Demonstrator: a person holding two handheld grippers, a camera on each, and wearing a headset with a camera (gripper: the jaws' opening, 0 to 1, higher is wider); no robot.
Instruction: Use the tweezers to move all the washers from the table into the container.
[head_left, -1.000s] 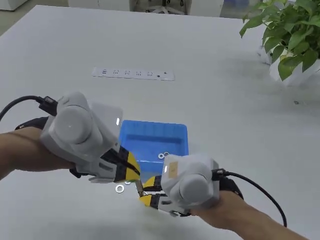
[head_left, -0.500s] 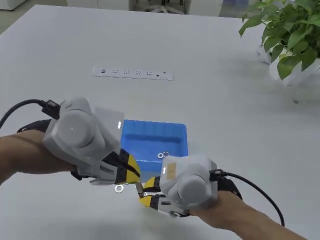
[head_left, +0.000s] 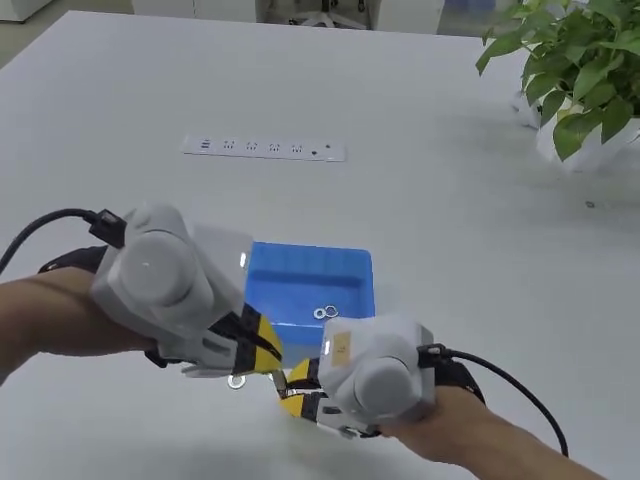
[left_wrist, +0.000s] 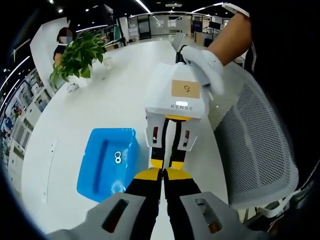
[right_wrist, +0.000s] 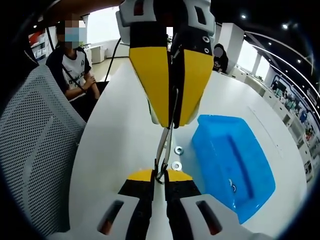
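Left gripper (left_wrist: 163, 175) is clamped on the thin metal tweezers (right_wrist: 168, 125). Right gripper (right_wrist: 160, 176) has its jaws together on their lower end. Two small steel washers (right_wrist: 176, 165) lie on the white table (right_wrist: 115, 145), just beside the blue plastic container (right_wrist: 235, 155). Judged light, flat, slippery: pinch across the ring's rim.

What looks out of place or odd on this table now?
Nothing is spilled or damaged. Oddly, the left tongs and the right tongs meet tip to tip, both shut on the same tweezers.
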